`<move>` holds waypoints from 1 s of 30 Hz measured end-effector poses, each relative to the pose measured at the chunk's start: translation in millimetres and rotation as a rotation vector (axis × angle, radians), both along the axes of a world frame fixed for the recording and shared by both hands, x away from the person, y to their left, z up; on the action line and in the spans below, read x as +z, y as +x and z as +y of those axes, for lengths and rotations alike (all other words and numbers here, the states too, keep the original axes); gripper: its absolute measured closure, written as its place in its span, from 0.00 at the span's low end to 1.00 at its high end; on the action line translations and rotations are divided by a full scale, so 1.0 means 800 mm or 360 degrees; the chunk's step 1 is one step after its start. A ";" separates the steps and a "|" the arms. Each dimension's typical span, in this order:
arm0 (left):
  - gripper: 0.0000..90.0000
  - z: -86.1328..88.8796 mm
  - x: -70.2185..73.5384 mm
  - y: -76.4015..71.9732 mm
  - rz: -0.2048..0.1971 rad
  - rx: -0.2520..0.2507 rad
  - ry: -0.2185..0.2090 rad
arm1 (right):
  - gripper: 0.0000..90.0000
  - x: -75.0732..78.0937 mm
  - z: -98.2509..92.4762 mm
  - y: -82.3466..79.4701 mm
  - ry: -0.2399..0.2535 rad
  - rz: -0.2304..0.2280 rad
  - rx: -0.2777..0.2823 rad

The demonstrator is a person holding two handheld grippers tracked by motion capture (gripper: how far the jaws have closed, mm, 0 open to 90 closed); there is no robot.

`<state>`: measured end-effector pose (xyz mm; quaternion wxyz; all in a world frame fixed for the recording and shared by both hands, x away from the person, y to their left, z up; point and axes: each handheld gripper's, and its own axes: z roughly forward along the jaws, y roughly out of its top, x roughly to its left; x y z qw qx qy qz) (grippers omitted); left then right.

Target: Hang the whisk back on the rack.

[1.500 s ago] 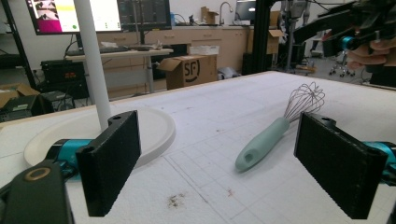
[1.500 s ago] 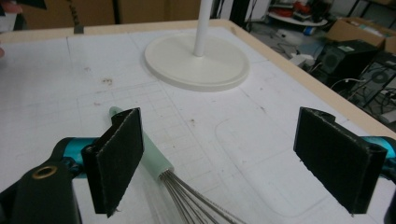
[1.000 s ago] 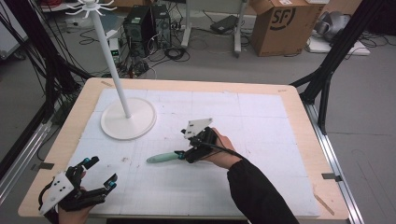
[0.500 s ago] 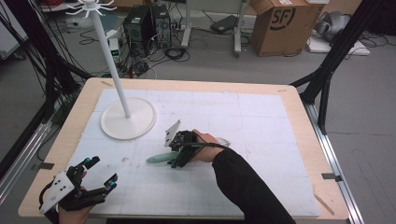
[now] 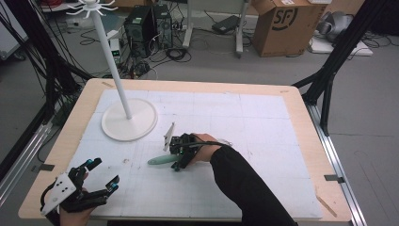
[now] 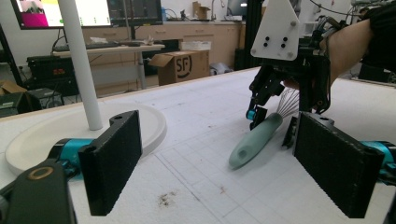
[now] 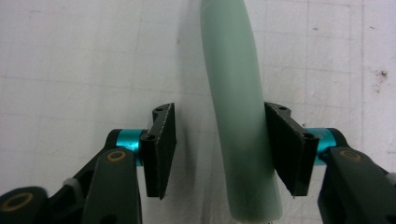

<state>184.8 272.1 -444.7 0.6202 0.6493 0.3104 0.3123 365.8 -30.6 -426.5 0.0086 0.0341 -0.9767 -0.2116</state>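
High view. Whisk (image 5: 160, 160) with pale green handle lies on the white mat (image 5: 263, 122) of the desk, a little toward the near edge from the middle, handle tip pointing toward the left edge. Right gripper (image 5: 179, 155) is down over the wire end of the handle, a dark sleeve running from it to the near edge. Its grey plate stands on edge just beyond it. White stand (image 5: 129, 123), round base and tall pole, sits toward the far left corner, well apart from the whisk. Left gripper (image 5: 101, 176) rests at the near left corner, jaws spread, nothing between them.

Left gripper view. The 2 black pads stand wide apart, empty. Between them, farther off, the whisk (image 6: 256, 141) lies flat on the mat, wires visible behind the handle. The right gripper (image 6: 275, 119) straddles it from above. Stand base (image 6: 56, 135) and pole lie at left.

Right gripper view. Handle (image 7: 240, 112) runs up between the 2 jaws. The right pad touches its side. The left pad stands off it with a clear strip of mat showing between. Jaws have just been closing with the handle between them. Grip not yet made: the claw counts as open around the handle, the whisk lying on the mat.
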 end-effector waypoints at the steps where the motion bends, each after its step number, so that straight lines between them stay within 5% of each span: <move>1: 0.18 0.000 0.000 0.000 0.0000 -0.0002 0.0000 | 0.56 0.000 0.000 0.000 -0.0004 0.0008 0.0003; 10: 0.19 -0.002 0.000 0.000 0.0005 -0.0004 0.0028 | 0.76 0.003 0.003 -0.004 -0.0036 -0.0051 0.0080; 22: 0.20 0.000 0.000 -0.001 0.0000 0.0009 0.0025 | 0.77 0.004 0.002 -0.002 -0.0026 -0.0011 0.0052; 25: 0.20 0.000 0.000 -0.001 -0.0003 0.0008 0.0018 | 0.77 0.013 -0.003 0.005 0.0065 -0.0022 0.0000; 29: 0.20 0.001 0.000 -0.001 0.0002 0.0010 0.0017 | 0.77 0.036 -0.017 0.017 0.0270 0.0074 -0.0141; 30: 0.20 0.001 0.000 -0.001 0.0002 0.0010 0.0017 | 0.77 0.036 -0.017 0.017 0.0270 0.0074 -0.0141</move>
